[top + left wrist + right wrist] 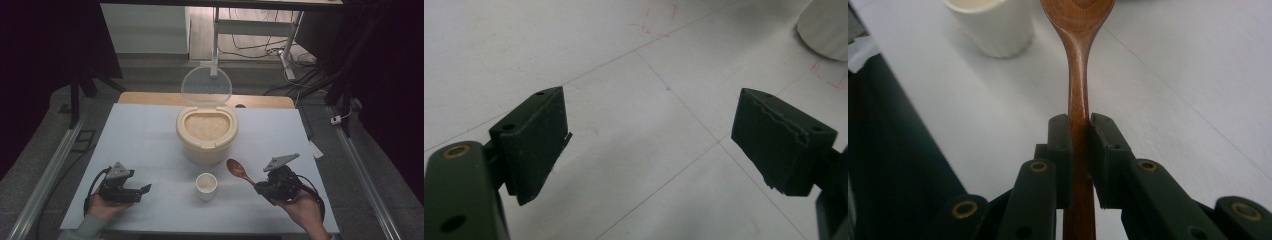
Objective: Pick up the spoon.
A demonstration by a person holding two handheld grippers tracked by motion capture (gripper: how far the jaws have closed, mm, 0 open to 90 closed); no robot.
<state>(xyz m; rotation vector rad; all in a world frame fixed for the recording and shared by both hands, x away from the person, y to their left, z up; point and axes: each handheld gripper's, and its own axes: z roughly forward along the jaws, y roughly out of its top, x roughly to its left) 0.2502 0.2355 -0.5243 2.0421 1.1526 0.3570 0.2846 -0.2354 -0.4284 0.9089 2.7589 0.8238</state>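
So far: my right tool (262, 187) clamps the spoon (239, 170), bowl toward 11 o'clock; left tool (142, 191) released. Scooping from rice bin (206, 131) to cup (206, 185) remains.

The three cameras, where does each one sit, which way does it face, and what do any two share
High view: above the person's side, facing forward and down on the table; both hands, left gripper, right gripper.
Left gripper view: on that gripper, facing along its open jaws at the table; cup at the corner.
Right gripper view: on that gripper, facing along jaws shut on the spoon.
Shared: all three show the cup; the high and right views show the spoon.
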